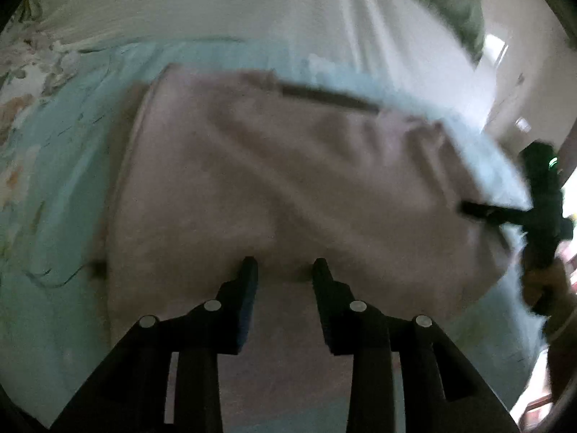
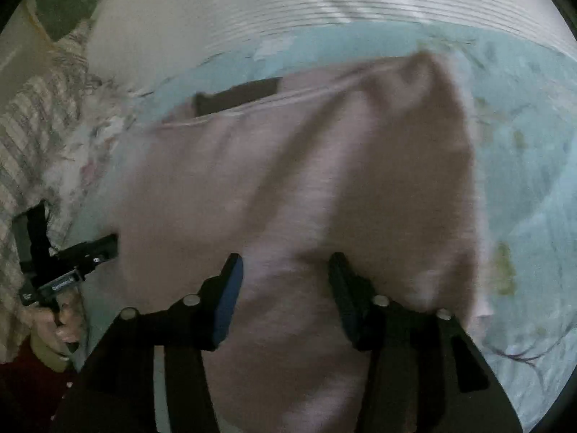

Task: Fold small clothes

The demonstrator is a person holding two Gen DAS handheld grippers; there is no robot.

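I have the soft, dusty-pink knit garment (image 1: 288,180) lying on the pale turquoise floral bedsheet (image 1: 54,180), a dark band along its far edge. My left tool (image 1: 285,265) has its jaws parted at the garment's near hem, with cloth between the fingers but not pinched. My right tool (image 2: 285,263) is likewise spread over the near hem. Both views are blurred. I'd judge the best approach is to close on both near corners evenly, lift together, and carry the hem towards the dark band, keeping the edges square.
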